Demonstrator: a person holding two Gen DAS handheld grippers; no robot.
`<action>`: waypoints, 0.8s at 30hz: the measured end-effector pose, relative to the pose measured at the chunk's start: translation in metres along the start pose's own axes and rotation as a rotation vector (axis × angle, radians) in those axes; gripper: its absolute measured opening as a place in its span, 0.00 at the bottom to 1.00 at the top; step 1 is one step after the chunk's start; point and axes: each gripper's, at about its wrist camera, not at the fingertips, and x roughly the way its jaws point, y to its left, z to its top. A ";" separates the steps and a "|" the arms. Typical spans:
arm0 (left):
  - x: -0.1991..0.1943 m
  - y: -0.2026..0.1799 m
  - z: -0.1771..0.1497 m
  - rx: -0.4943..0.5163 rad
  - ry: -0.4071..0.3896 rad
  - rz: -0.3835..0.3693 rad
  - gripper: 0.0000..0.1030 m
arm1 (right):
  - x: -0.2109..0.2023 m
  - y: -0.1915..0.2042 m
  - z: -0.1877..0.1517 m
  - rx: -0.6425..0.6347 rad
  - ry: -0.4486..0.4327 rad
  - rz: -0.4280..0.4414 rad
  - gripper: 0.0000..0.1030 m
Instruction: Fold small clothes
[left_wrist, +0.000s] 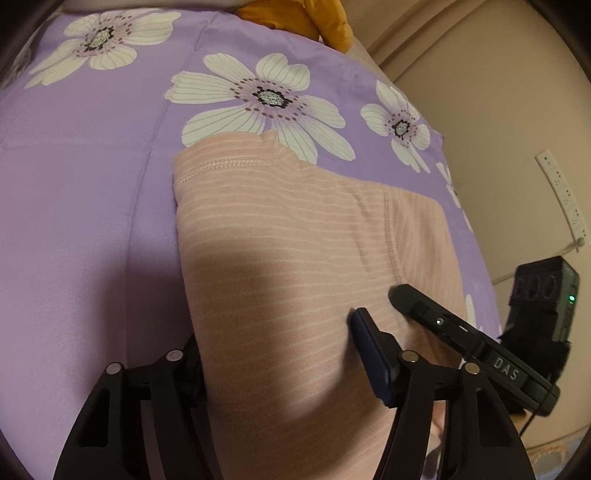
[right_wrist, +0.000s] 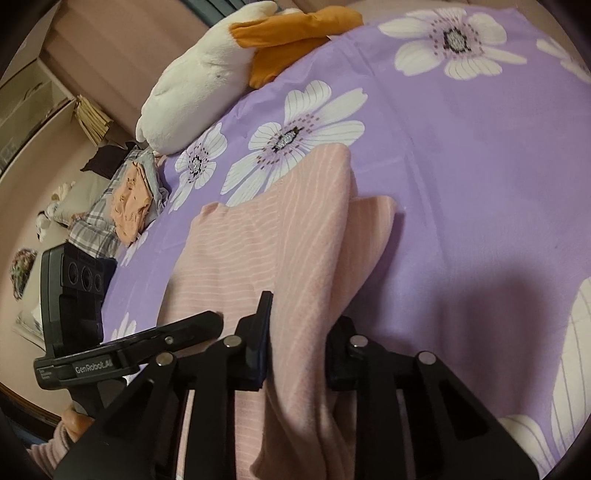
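A pink striped garment (left_wrist: 295, 236) lies on a purple bedsheet (left_wrist: 92, 192) printed with white flowers. In the left wrist view the left gripper (left_wrist: 280, 354) stands wide open, its fingers straddling the near part of the cloth without closing on it, while the right gripper (left_wrist: 413, 299) shows at the garment's right side. In the right wrist view the right gripper (right_wrist: 303, 332) has a raised fold of the pink cloth running between its jaws; whether they actually pinch it I cannot tell. A white and orange plush toy (right_wrist: 207, 74) rests at the sheet's far edge, with a pile of clothes (right_wrist: 122, 206) beside the bed
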 end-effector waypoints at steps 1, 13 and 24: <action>-0.001 0.000 0.000 -0.001 -0.001 0.002 0.58 | -0.002 0.004 0.000 -0.015 -0.010 -0.008 0.22; -0.024 -0.019 -0.006 0.061 -0.044 0.031 0.44 | -0.032 0.029 -0.008 -0.070 -0.085 0.004 0.21; -0.050 -0.036 -0.033 0.095 -0.049 0.052 0.44 | -0.065 0.046 -0.034 -0.089 -0.103 0.020 0.21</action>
